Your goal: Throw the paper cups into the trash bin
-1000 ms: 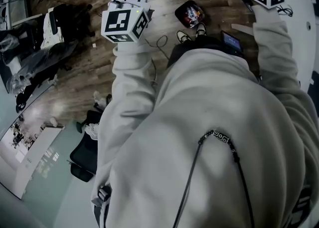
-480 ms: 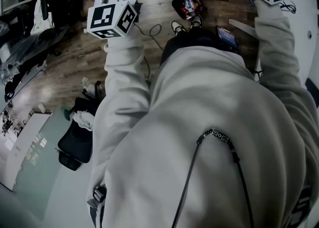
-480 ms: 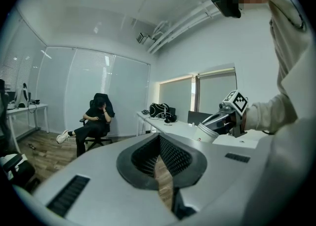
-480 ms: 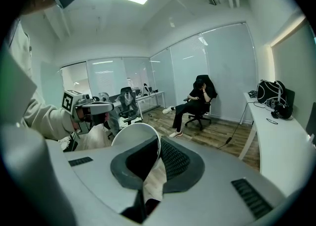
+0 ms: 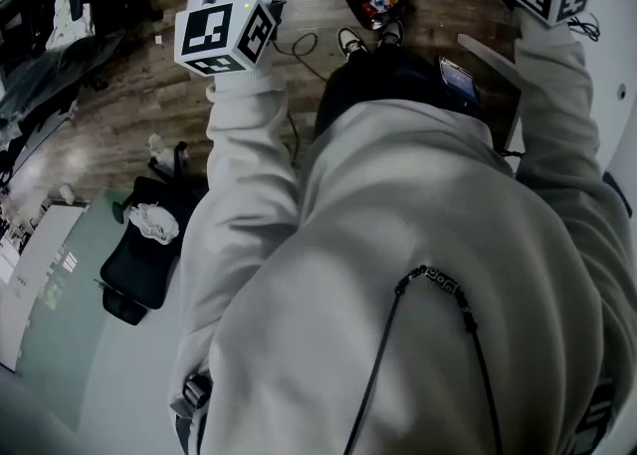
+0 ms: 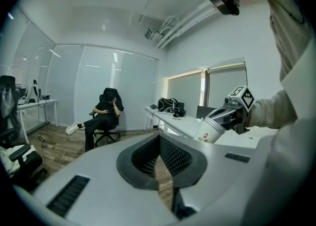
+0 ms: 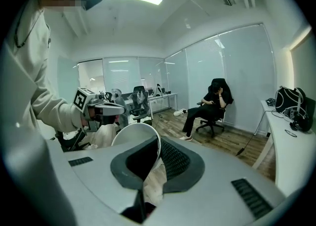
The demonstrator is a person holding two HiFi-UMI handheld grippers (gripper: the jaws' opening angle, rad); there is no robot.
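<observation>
The right hand-held gripper (image 7: 158, 138) is closed on the wall of a white paper cup (image 7: 129, 135). One pad is seen inside the rim and the other outside it. The cup's open mouth is thus turned back towards the camera, and its body lies to the left of the jaws. In the left gripper view the same cup is seen projecting from those jaw tips, tilted, with a small red mark on its side.

The left hand-held gripper (image 6: 159, 136) is drawn together at the tips, and nothing is held between its jaws. The two are held well apart in front of the light-coloured sweatshirt (image 5: 418, 244).

Beyond them a long white desk (image 6: 180, 123) is set along the wall, with a black bag (image 6: 168, 105) on it. On the brown wooden plank floor (image 5: 149, 85) a dark open container with red things inside (image 5: 373, 0) is seen; whether it is the trash bin cannot be told. Farther off, a person in black (image 7: 213, 105) is seated on an office chair.
</observation>
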